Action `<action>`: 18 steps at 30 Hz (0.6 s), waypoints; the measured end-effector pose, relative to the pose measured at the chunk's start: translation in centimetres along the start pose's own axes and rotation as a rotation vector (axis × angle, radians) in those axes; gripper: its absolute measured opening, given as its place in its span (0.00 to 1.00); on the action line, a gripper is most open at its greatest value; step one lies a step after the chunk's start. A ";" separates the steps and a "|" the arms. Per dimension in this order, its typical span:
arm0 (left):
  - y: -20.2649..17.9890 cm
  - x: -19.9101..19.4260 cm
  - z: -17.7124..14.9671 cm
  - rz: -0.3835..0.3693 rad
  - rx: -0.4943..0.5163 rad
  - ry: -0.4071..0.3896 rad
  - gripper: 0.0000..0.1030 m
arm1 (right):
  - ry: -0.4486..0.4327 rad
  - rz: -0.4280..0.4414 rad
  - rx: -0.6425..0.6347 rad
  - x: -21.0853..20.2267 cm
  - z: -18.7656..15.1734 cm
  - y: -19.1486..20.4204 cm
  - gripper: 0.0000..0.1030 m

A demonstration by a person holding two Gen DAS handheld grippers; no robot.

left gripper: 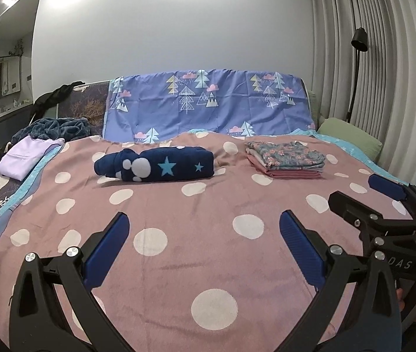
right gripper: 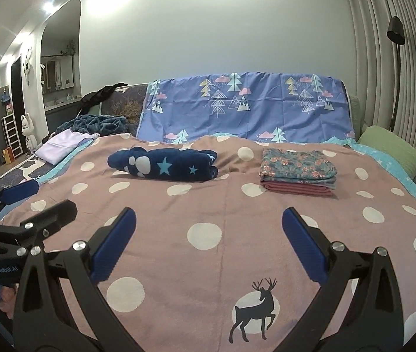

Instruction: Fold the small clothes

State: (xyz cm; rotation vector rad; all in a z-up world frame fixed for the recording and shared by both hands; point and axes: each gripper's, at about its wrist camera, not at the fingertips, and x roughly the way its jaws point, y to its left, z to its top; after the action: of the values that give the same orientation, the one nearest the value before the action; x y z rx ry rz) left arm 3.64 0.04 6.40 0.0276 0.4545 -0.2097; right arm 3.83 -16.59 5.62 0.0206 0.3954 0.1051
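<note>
A navy fleece garment with white dots and blue stars (left gripper: 156, 165) lies bunched on the pink dotted blanket (left gripper: 196, 252), far centre-left; it also shows in the right wrist view (right gripper: 164, 165). A folded stack, floral piece on top of pink ones (left gripper: 285, 158), sits to its right, and shows in the right wrist view (right gripper: 297, 171). My left gripper (left gripper: 205, 234) is open and empty, low over the near blanket. My right gripper (right gripper: 208, 231) is open and empty beside it; it shows in the left wrist view (left gripper: 363, 196). The left gripper shows at the right wrist view's left edge (right gripper: 29, 202).
A purple tree-print sheet (left gripper: 208, 102) hangs over the headboard. A lilac folded cloth (left gripper: 24, 158) and dark blue crumpled blanket (left gripper: 58, 127) lie at the far left. A green pillow (left gripper: 351, 138) lies far right by the curtains, with a black floor lamp (left gripper: 357, 67).
</note>
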 end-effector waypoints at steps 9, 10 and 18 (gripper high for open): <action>0.0 0.2 -0.3 -0.004 -0.003 0.014 0.99 | 0.019 -0.002 0.015 0.4 -0.3 -0.3 0.98; -0.1 0.3 -0.4 -0.004 -0.003 0.018 0.99 | 0.022 -0.002 0.017 0.4 -0.4 -0.3 0.98; -0.7 0.8 -0.7 -0.005 0.005 0.047 0.99 | 0.065 0.016 0.042 1.1 -0.8 -0.9 0.98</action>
State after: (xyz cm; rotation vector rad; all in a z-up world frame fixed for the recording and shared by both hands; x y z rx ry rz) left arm 3.88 -0.72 5.46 0.0369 0.5005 -0.2151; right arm 4.64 -17.34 4.43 0.0616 0.4627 0.1133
